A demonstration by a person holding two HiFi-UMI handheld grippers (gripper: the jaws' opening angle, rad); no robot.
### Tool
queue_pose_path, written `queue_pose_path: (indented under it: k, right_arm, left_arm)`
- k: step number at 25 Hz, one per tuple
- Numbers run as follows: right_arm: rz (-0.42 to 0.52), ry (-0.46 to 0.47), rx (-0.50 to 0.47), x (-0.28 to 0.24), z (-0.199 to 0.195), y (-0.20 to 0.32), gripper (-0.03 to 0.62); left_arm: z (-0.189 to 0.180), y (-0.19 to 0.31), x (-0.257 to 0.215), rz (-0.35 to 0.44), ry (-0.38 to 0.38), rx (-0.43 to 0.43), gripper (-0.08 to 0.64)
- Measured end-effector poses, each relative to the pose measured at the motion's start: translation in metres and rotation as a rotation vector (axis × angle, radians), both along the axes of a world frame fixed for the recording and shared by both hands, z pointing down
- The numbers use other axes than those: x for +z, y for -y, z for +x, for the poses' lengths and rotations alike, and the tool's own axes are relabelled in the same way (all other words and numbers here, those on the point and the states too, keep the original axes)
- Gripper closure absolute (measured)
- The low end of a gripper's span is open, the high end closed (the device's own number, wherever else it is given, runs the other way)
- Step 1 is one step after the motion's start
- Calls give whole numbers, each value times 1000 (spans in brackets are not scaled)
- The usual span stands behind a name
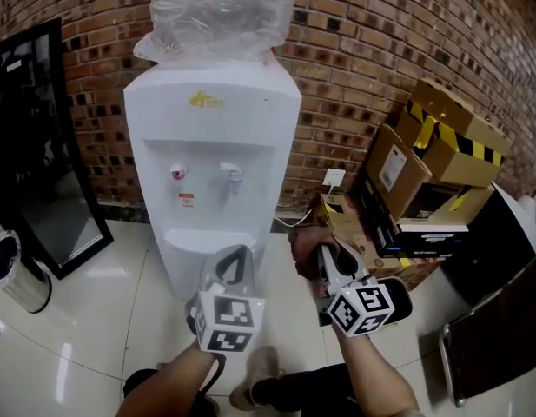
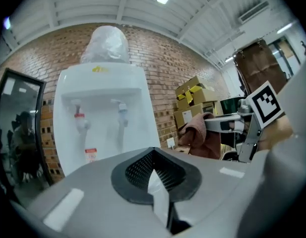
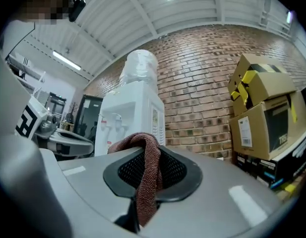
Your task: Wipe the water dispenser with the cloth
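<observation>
Rust-brown terry cloth (image 3: 152, 155) hangs pinched in the right tongs (image 3: 144, 192), held up ready for wiping. The left tongs (image 2: 156, 180) are closed on nothing, merely spare. The white water dispenser (image 1: 211, 137) stands just ahead against the brick wall (image 1: 380, 42).

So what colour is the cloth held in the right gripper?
Reddish brown. The cloth shows best in the right gripper view.

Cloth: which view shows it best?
Right gripper view: the cloth fills the centre, pinched between the jaws and draped over them. Left gripper view shows it bunched at the right gripper, off to the side. Head view shows only a brown scrap.
</observation>
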State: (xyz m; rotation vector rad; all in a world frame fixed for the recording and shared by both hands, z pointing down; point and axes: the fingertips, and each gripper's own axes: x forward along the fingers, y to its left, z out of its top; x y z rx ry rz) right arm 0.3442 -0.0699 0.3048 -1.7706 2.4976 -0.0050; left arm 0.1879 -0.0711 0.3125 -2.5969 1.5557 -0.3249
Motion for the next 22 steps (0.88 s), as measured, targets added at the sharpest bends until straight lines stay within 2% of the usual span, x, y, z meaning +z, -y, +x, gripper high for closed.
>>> queue_pose_path:
  k: [2, 5, 8, 10, 11, 14, 17, 19, 22]
  right_arm:
    - [-24, -1, -2, 3, -4, -6, 525]
    - [-8, 5, -47, -28, -10, -13, 525]
    - [152, -29, -89, -82, -19, -25, 523]
    - [218, -39, -87, -86, -15, -30, 525]
    - [211, -42, -92, -77, -11, -27, 525]
    - [113, -75, -155, -43, -9, -4, 525]
    - [81, 32, -172, -45, -1, 19, 525]
    - [134, 62, -177, -66, 6, 34, 525]
    - [229, 128, -166, -99, 14, 55, 525]
  left_arm:
    - [6, 1, 7, -44, -29, 17, 560]
    - [15, -7, 1, -31, -37, 36, 560]
    - [21, -12, -4, -41, -51, 63, 560]
    - [32, -8, -6, -44, -63, 86, 560]
    - [39, -4, -8, -36, -64, 93, 560]
    - [55, 14, -11, -8, -34, 100, 560]
    - [66, 26, 2, -25, 25, 107, 560]
    - [68, 32, 10, -34, 34, 93, 560]
    - [54, 32, 15, -40, 58, 29, 560]
